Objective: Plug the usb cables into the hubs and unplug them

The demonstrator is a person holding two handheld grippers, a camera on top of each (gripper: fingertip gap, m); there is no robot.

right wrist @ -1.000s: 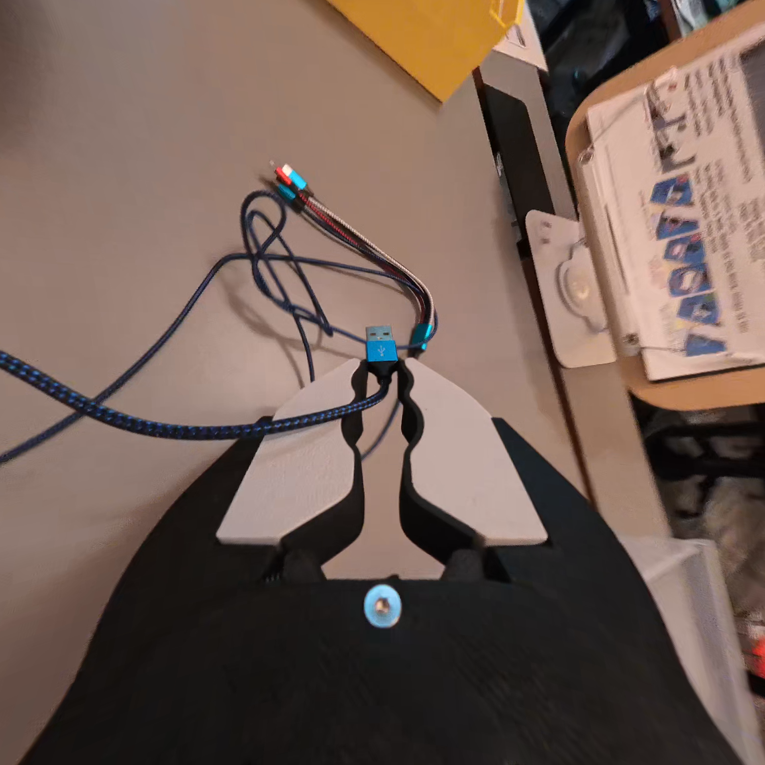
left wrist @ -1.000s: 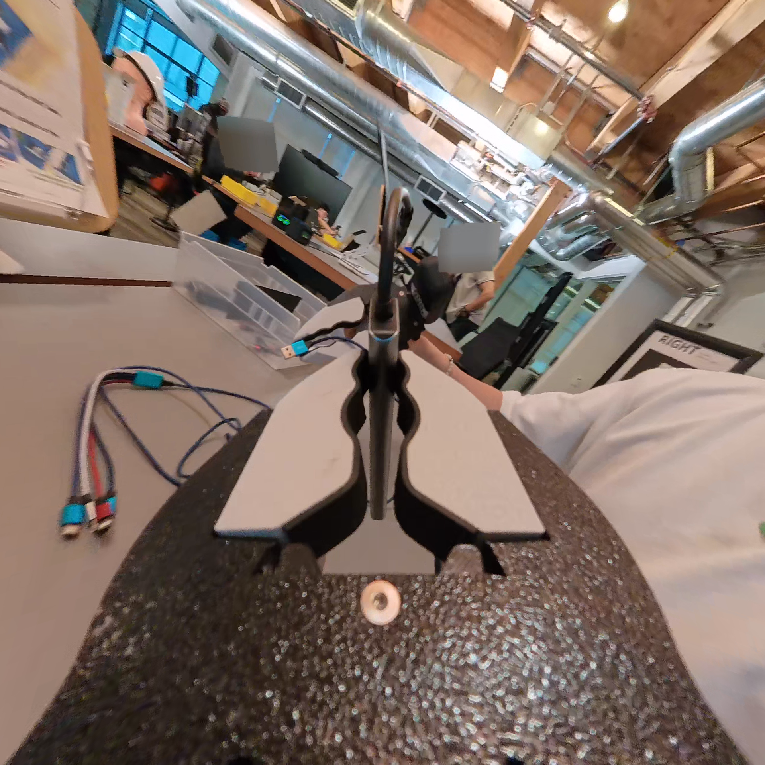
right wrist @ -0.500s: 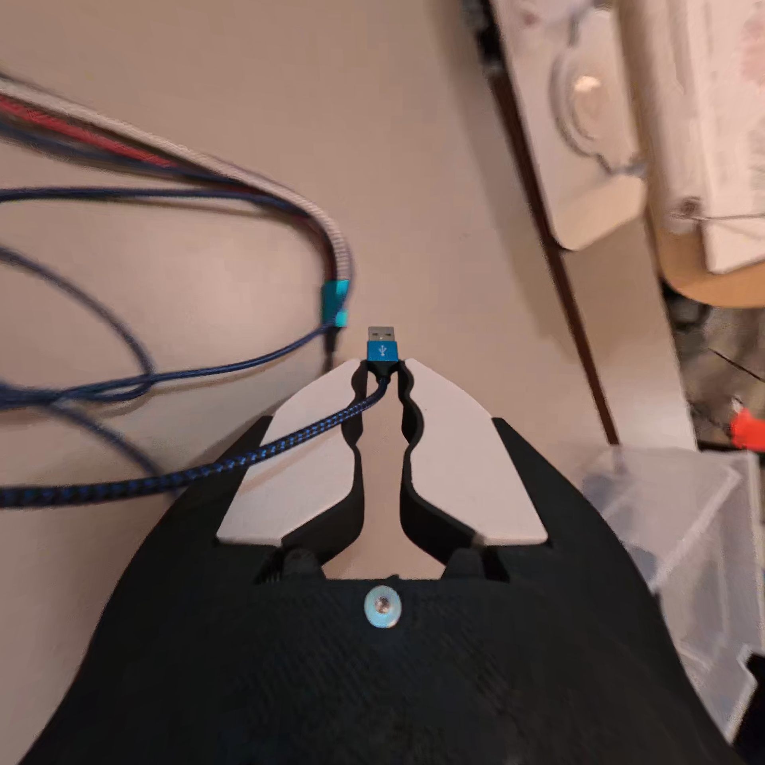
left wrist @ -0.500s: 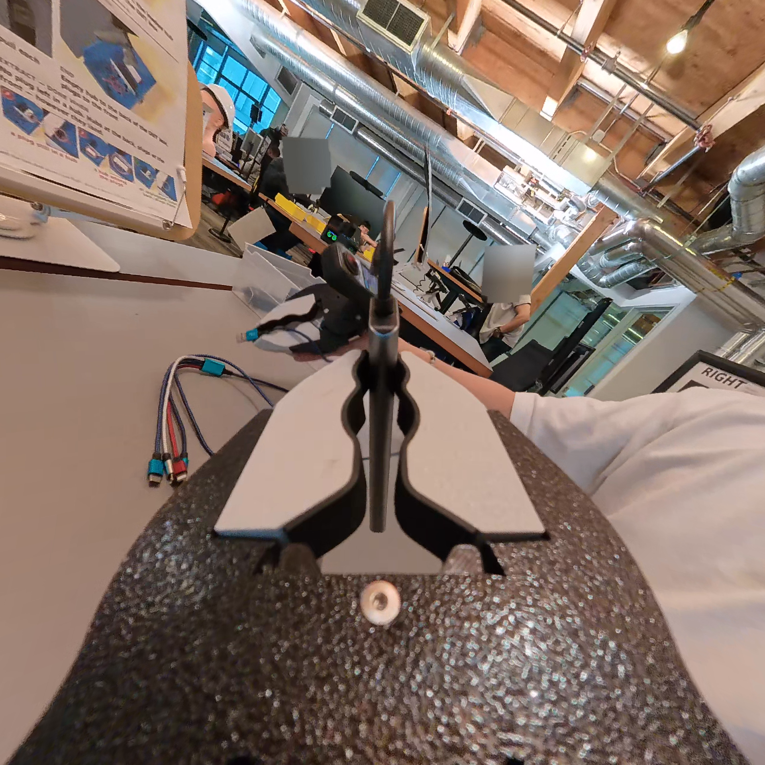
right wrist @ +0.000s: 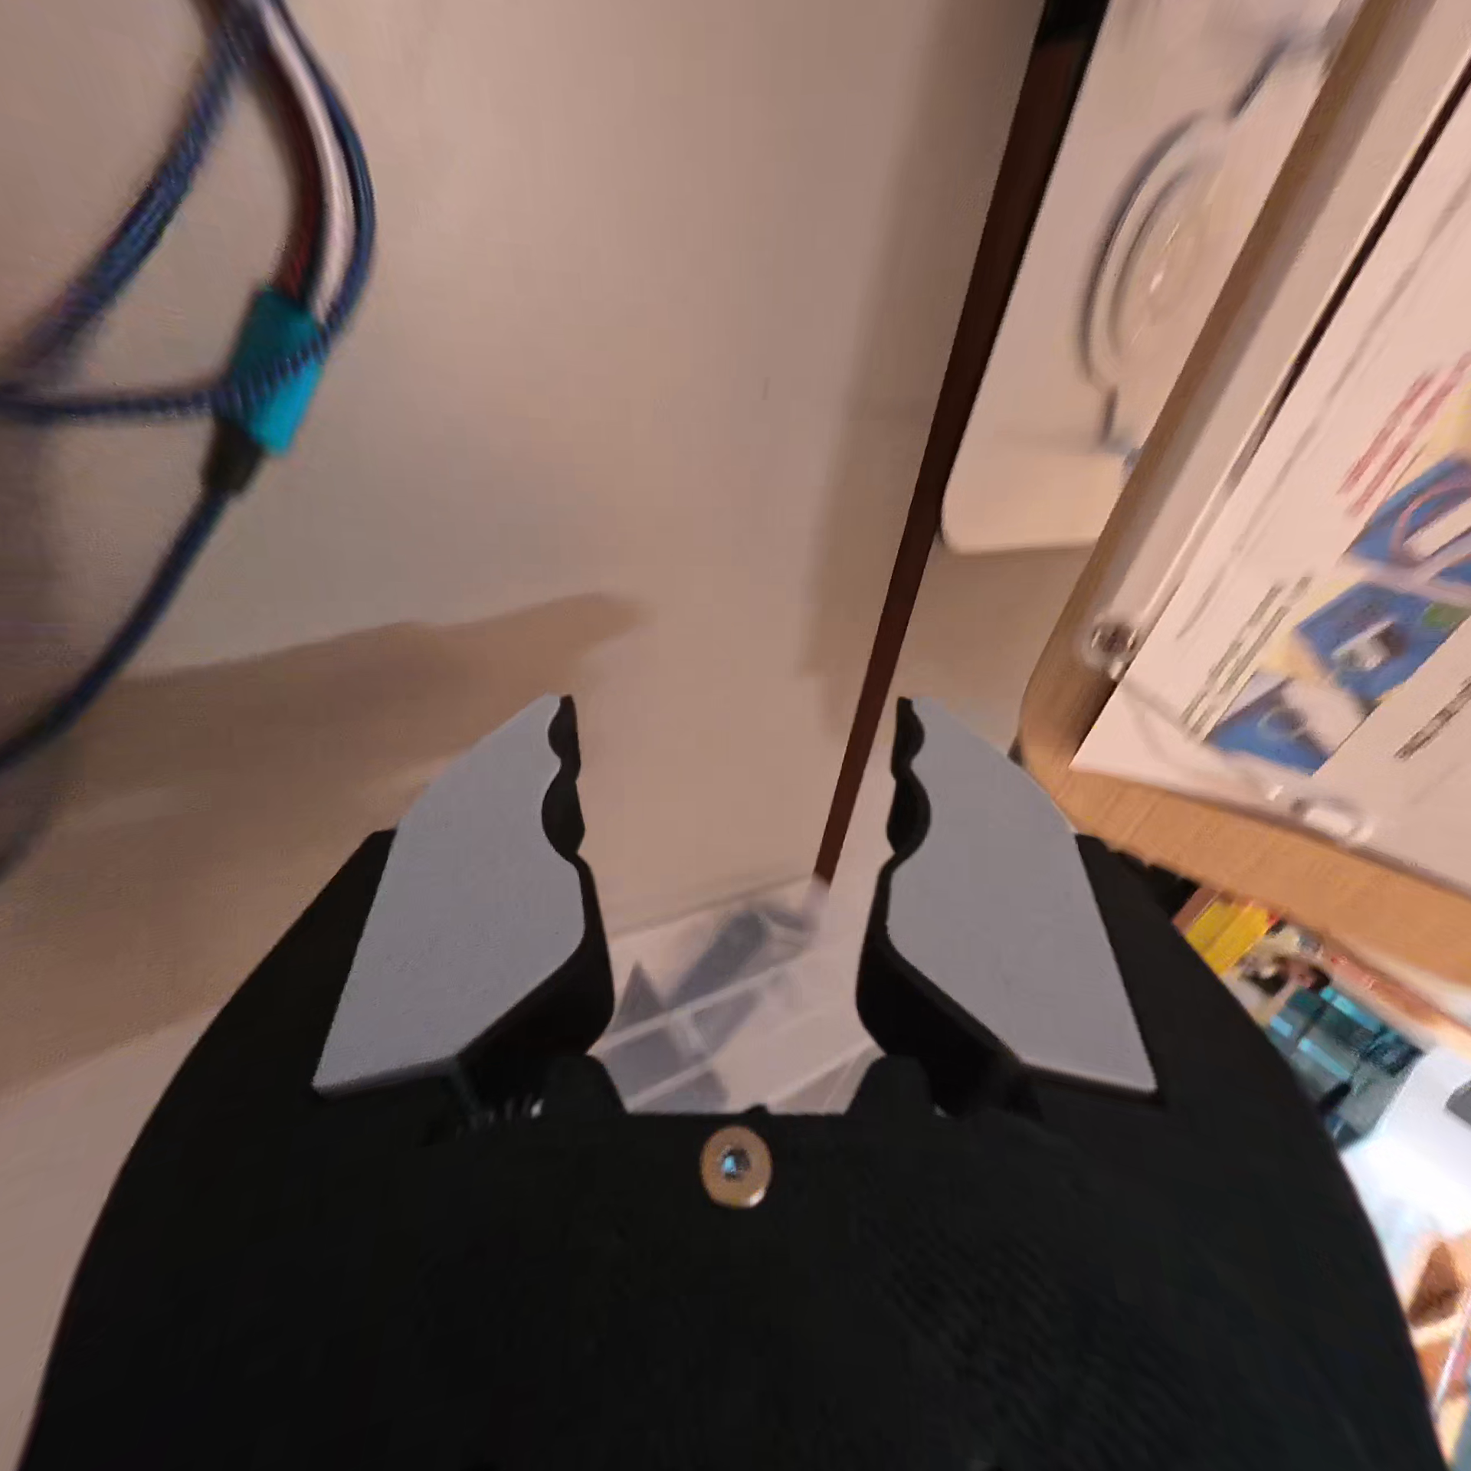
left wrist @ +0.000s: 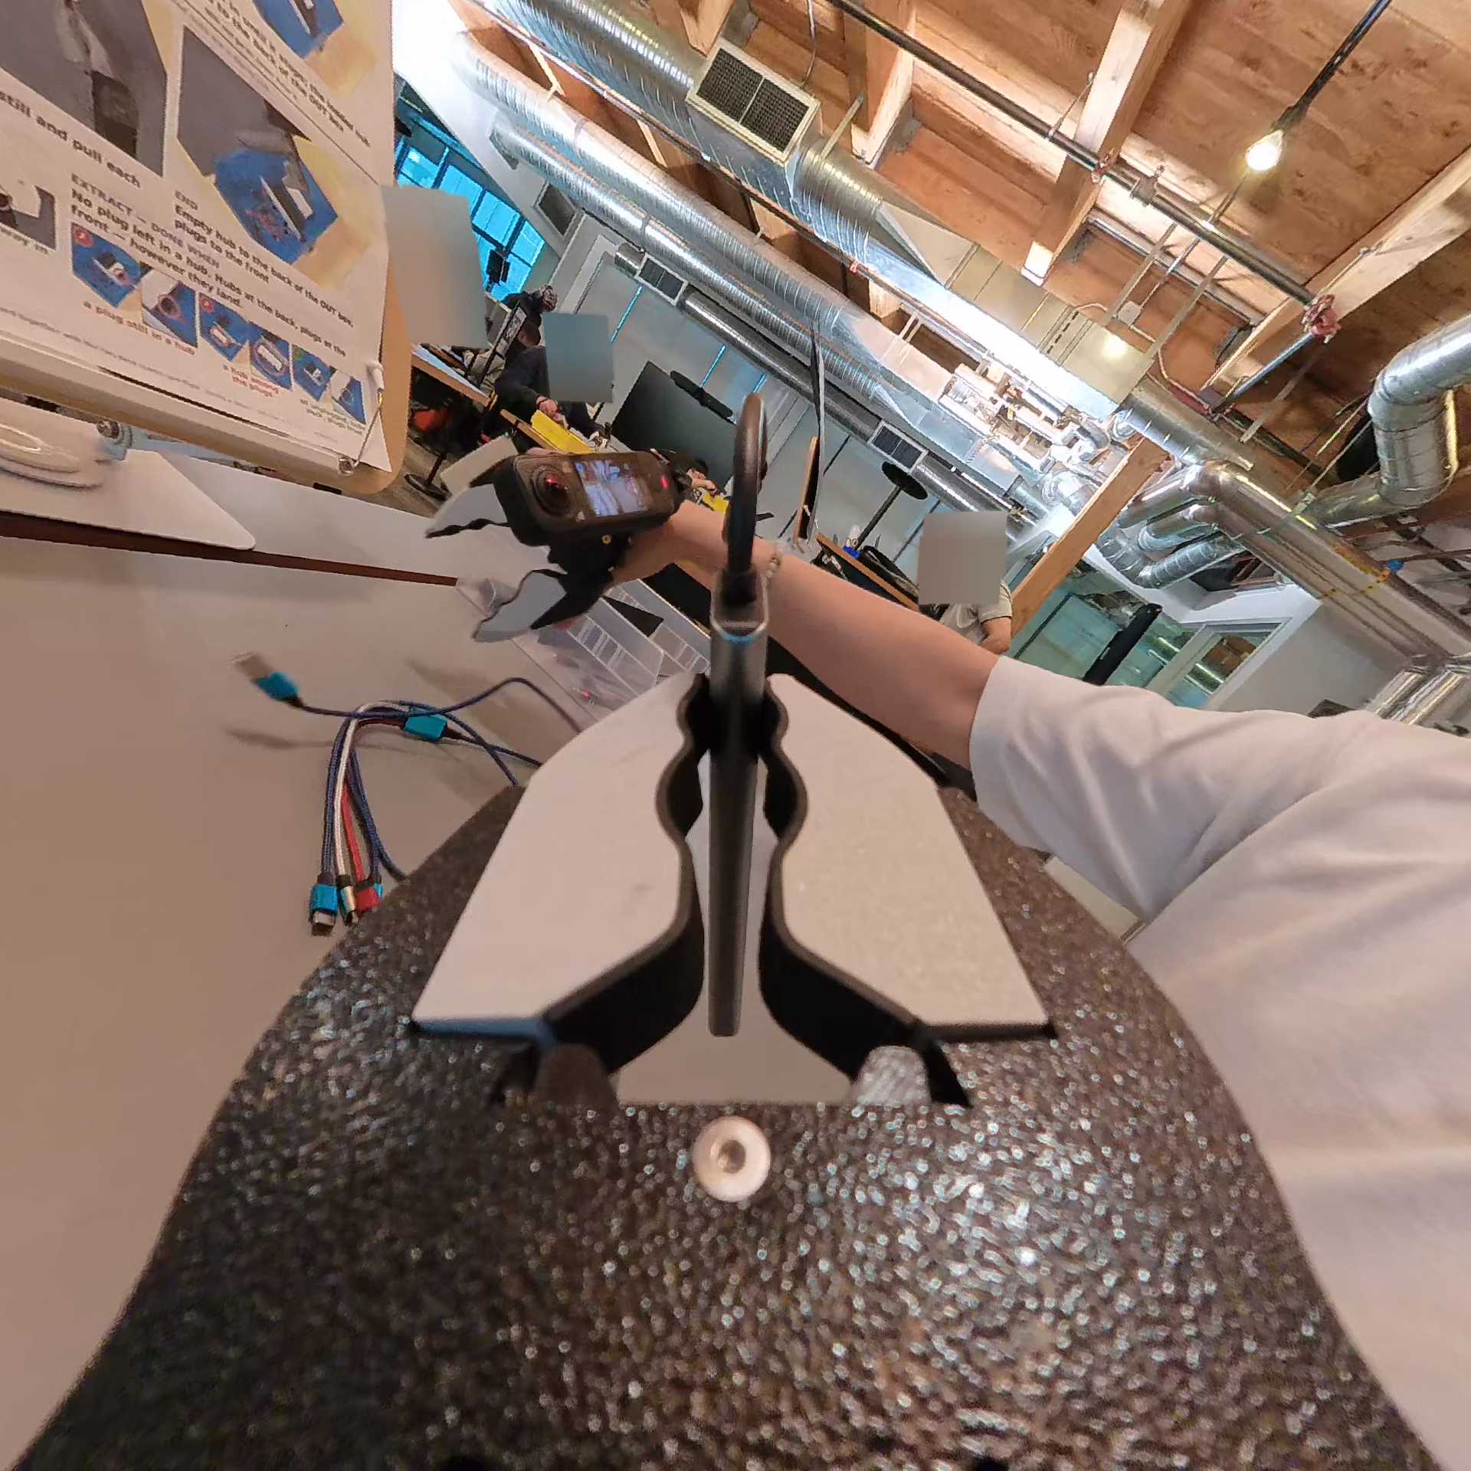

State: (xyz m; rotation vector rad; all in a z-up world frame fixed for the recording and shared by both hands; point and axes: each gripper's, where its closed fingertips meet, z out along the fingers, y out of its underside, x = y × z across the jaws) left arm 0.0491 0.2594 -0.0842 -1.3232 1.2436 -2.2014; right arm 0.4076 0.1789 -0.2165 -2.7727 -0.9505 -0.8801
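My left gripper (left wrist: 736, 691) is shut on a dark grey USB hub (left wrist: 736, 637), held edge-on and upright, with its black lead (left wrist: 748, 462) arching above it. My right gripper (right wrist: 732, 708) is open with nothing between its fingers. It also shows in the left wrist view (left wrist: 477, 569), hovering above the table beyond the cables. The teal USB plug (left wrist: 267, 676) lies loose on the grey table (left wrist: 119, 796). Its blue braided cable runs to a teal splitter (left wrist: 422, 724) and several coloured small plugs (left wrist: 342, 899). The splitter also shows blurred in the right wrist view (right wrist: 275, 374).
A clear plastic bin (left wrist: 621, 645) stands at the table's far side, below my right gripper (right wrist: 716, 979). A wooden board with a printed sheet (left wrist: 199, 199) stands at the left, beyond the table's dark edge (left wrist: 239, 549). A person's arm in a white sleeve (left wrist: 1194, 796) crosses on the right.
My right gripper opened and let go of the teal USB plug, which now lies on the table, and moved up and away from it. My left gripper kept its hold on the hub.
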